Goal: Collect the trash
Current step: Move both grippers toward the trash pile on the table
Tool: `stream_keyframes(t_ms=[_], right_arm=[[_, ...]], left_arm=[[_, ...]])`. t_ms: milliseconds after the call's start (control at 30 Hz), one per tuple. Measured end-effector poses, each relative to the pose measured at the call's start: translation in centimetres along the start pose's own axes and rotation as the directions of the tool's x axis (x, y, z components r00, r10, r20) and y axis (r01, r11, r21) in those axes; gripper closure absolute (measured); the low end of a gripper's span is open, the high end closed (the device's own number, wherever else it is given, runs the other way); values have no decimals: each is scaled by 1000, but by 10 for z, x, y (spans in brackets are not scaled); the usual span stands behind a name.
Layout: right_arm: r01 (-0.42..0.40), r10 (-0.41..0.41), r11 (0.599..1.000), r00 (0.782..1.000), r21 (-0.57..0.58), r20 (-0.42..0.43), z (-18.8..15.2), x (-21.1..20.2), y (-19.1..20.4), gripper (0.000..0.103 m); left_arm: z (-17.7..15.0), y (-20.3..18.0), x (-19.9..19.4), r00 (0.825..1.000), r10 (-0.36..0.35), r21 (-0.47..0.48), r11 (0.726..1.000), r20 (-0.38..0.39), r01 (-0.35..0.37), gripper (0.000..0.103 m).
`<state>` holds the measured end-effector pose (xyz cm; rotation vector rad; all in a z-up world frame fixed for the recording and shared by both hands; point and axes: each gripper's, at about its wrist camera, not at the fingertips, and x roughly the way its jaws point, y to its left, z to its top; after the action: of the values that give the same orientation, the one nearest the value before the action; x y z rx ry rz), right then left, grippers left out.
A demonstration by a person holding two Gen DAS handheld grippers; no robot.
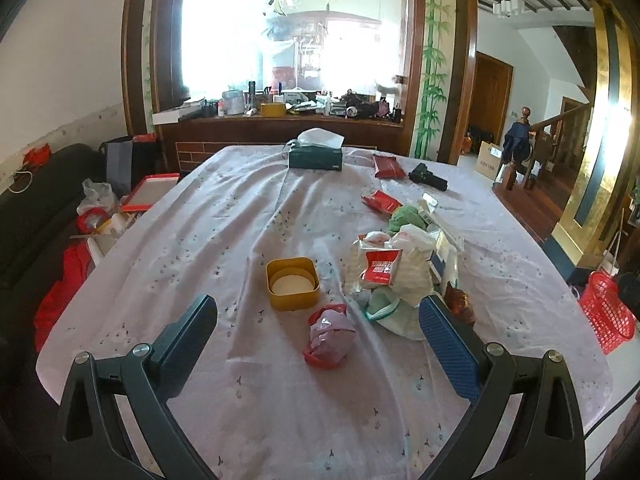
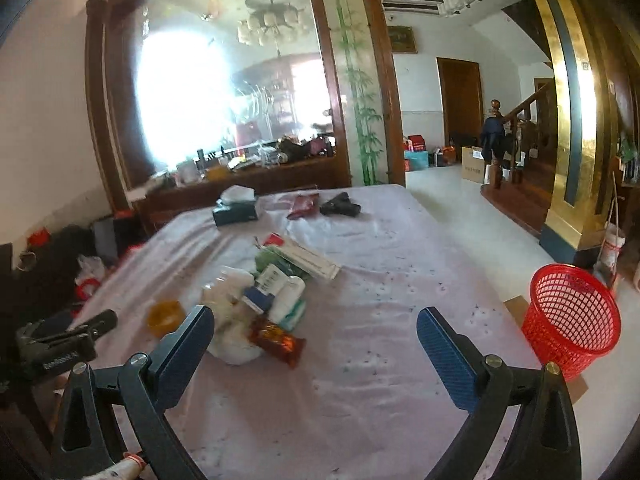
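Note:
A heap of trash (image 1: 404, 268) lies on the pale tablecloth (image 1: 248, 216): white bags, a red-and-white packet, green paper. A crumpled pink-and-red wad (image 1: 330, 336) sits just ahead of my left gripper (image 1: 318, 320), which is open and empty above the table. In the right wrist view the same heap (image 2: 260, 300) lies ahead left, with an orange-brown snack wrapper (image 2: 278, 342) nearest. My right gripper (image 2: 316, 328) is open and holds nothing. A red mesh basket (image 2: 572, 316) stands on the floor right of the table.
A yellow square tub (image 1: 293, 283) sits left of the heap. At the far end lie a green tissue box (image 1: 316, 152), a red pouch (image 1: 388, 166) and a black object (image 1: 427, 177). The other gripper (image 2: 60, 348) shows at the left. A sofa with clutter (image 1: 36, 216) flanks the table.

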<state>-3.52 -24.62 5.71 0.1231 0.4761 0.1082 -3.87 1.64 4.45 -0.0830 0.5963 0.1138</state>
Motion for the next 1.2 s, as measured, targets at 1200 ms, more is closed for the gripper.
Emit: stream_keyframes(t_ms=[1200], right_arm=[[-37, 39, 999, 994, -21, 103, -3, -46, 5, 1]], left_arm=[[-7, -19, -20, 1000, -22, 22, 1000, 10, 22, 3]])
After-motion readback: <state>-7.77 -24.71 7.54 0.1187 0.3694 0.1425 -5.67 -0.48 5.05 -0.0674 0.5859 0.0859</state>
